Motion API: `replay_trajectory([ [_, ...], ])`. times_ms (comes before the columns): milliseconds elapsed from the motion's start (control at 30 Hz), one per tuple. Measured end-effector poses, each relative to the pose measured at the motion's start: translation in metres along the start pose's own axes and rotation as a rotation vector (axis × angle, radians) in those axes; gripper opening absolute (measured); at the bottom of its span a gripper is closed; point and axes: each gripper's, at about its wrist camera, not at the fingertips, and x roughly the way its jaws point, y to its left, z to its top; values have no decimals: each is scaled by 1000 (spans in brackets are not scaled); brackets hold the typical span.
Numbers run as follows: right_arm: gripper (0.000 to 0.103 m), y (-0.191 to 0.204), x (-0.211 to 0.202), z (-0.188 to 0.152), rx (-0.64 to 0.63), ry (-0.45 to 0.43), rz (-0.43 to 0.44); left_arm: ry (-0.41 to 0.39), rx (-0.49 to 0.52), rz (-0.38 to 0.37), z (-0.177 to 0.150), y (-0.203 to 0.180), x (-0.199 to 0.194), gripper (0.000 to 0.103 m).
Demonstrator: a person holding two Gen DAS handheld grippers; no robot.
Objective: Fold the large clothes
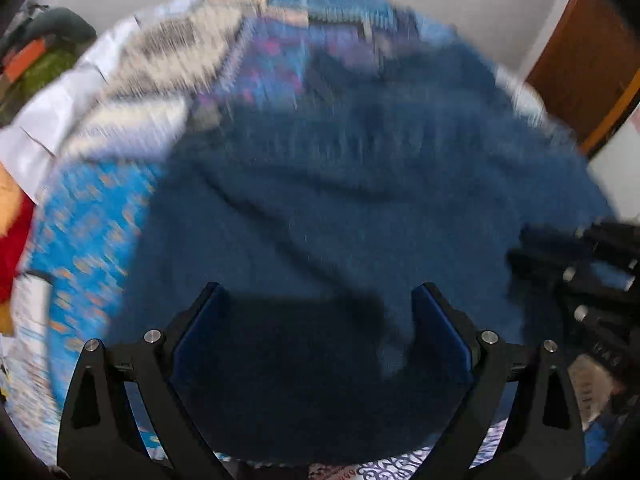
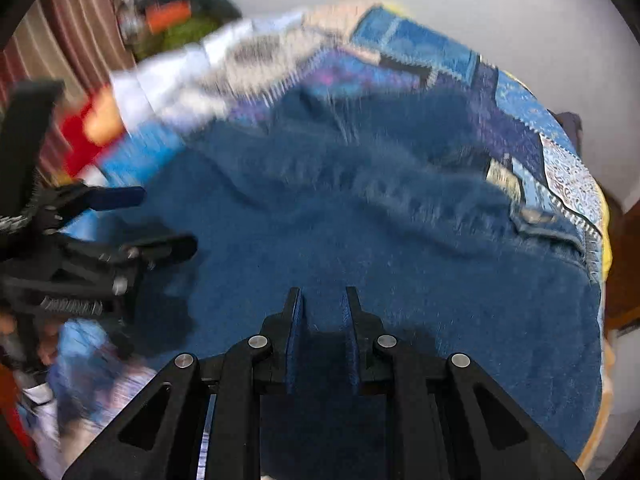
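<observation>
While blurred, both views showed jeans [image 2: 360,220] spread flat on bed [image 2: 568,160]. Left gripper [image 1: 320,300] jaws spread, empty. Right gripper [image 2: 322,300] jaws nearly pressed together, nothing visibly pinched. Risk: grabbing one denim layer only, giving skewed fold.

One blue garment [image 2: 360,240], one patchwork bedcover [image 2: 520,120], two hand-held grippers [image 1: 320,300]

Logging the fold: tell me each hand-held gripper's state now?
Left hand-held gripper: open, holding nothing.
Right hand-held gripper: shut, over the blue garment; grip unclear.
</observation>
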Motion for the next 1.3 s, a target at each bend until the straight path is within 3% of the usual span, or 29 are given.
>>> replay_trajectory([
  [133, 15, -9, 8, -14, -26, -9, 4, -31, 6, 8, -13, 8, 13, 102],
  [200, 15, -19, 7, -22, -41, 9, -62, -33, 5, 21, -16, 15, 12, 102],
  [300, 15, -36, -1, -39, -55, -20, -29, -40, 45, 103, -25, 24, 9, 102],
  [467, 15, -56, -12, -62, -71, -32, -218, -40, 33, 156, -43, 44, 1, 102],
  [533, 15, -69, -19, -69, -50, -42, -186, -40, -13, 182, -49, 60, -3, 103],
  [633, 15, -84, -29, -76, -24, -46, -216, -34, -124, 142, -56, 86, -9, 103],
  [733, 15, -104, -36, -83, 20, -40, -218, -51, -172, 107, -63, 100, -19, 103],
  [833, 15, -121, -43, -89, 73, -43, -177, -61, -136, 191, -70, 99, -30, 103],
  [1033, 15, -121, -47, -93, 138, -34, -176, -63, -146, 258, -90, 109, -50, 103],
  [1300, 15, -139, -67, -116, 198, -52, -168, -84, -355, 143, -136, 146, -83, 103],
])
